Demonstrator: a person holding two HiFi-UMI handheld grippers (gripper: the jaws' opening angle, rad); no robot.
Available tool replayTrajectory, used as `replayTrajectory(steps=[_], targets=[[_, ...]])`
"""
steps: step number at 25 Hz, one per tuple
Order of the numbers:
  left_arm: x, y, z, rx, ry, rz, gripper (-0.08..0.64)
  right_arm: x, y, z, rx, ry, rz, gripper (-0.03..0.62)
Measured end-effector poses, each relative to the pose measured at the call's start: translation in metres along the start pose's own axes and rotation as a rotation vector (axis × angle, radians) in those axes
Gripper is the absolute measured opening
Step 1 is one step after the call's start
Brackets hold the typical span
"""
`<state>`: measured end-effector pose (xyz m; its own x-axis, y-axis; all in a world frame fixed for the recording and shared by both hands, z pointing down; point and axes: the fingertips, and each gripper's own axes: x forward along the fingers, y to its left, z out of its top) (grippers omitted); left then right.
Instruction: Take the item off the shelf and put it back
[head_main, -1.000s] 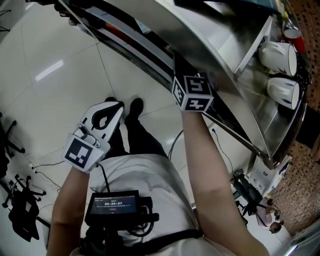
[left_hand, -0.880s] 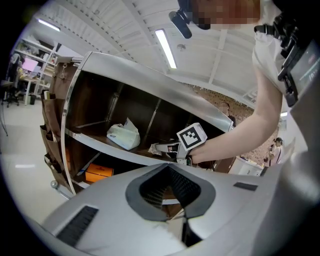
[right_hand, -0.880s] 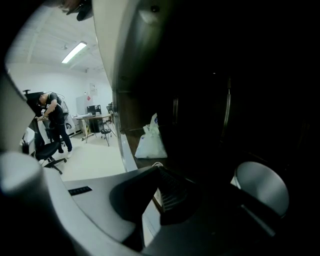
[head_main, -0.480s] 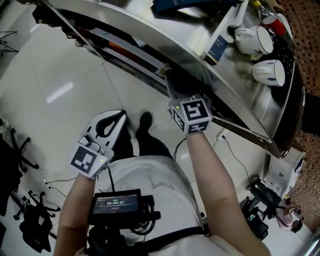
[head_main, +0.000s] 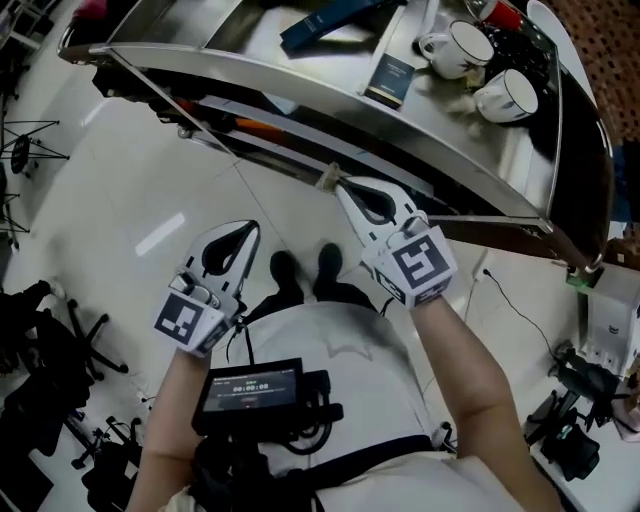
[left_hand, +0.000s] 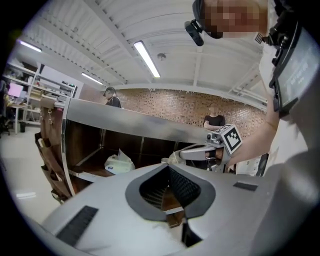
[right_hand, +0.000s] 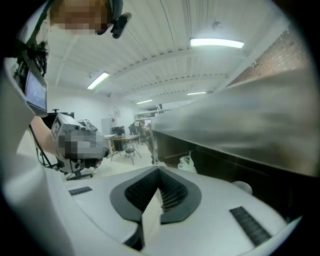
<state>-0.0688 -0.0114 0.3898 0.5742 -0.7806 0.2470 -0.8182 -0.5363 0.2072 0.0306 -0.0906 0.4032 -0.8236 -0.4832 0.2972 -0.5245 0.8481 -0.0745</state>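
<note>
My right gripper (head_main: 338, 183) is shut on a thin, pale, flat item (head_main: 327, 178) and hangs just in front of the steel shelf's (head_main: 250, 65) front edge. In the right gripper view the item (right_hand: 151, 216) stands as a pale sheet pinched between the ribbed pads. The left gripper view shows the same gripper (left_hand: 176, 156) from the side, in front of the dark lower shelf. My left gripper (head_main: 249, 226) is shut and holds nothing, lower left of the right one, over the floor. In its own view its jaws (left_hand: 167, 166) meet at a point.
On the shelf top lie a blue book (head_main: 325, 22), a small dark box (head_main: 390, 80) and two white cups (head_main: 455, 48) (head_main: 505, 95). A white bag (left_hand: 117, 162) sits on the lower shelf. Office chairs (head_main: 40, 330) stand at the left; people stand beyond the shelf.
Both grippers have risen. The right one has pulled out from under the shelf's top toward me with the pale item in its tip; more of the shelf top now shows.
</note>
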Motion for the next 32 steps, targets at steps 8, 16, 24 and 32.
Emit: replayTrajectory(steps=[8, 16, 24, 32], targets=[[-0.006, -0.021, 0.044, 0.068, -0.054, -0.06, 0.008, -0.026, 0.049, 0.049, -0.026, -0.066, 0.095, 0.002], [-0.007, -0.027, 0.071, 0.092, -0.098, -0.091, 0.008, -0.036, 0.052, 0.078, -0.038, -0.139, 0.09, 0.002], [-0.007, -0.034, 0.077, 0.109, -0.102, -0.117, 0.007, -0.037, 0.056, 0.08, -0.048, -0.144, 0.089, 0.002], [-0.008, -0.033, 0.077, 0.103, -0.107, -0.112, 0.006, -0.039, 0.056, 0.081, -0.04, -0.151, 0.082, 0.002]])
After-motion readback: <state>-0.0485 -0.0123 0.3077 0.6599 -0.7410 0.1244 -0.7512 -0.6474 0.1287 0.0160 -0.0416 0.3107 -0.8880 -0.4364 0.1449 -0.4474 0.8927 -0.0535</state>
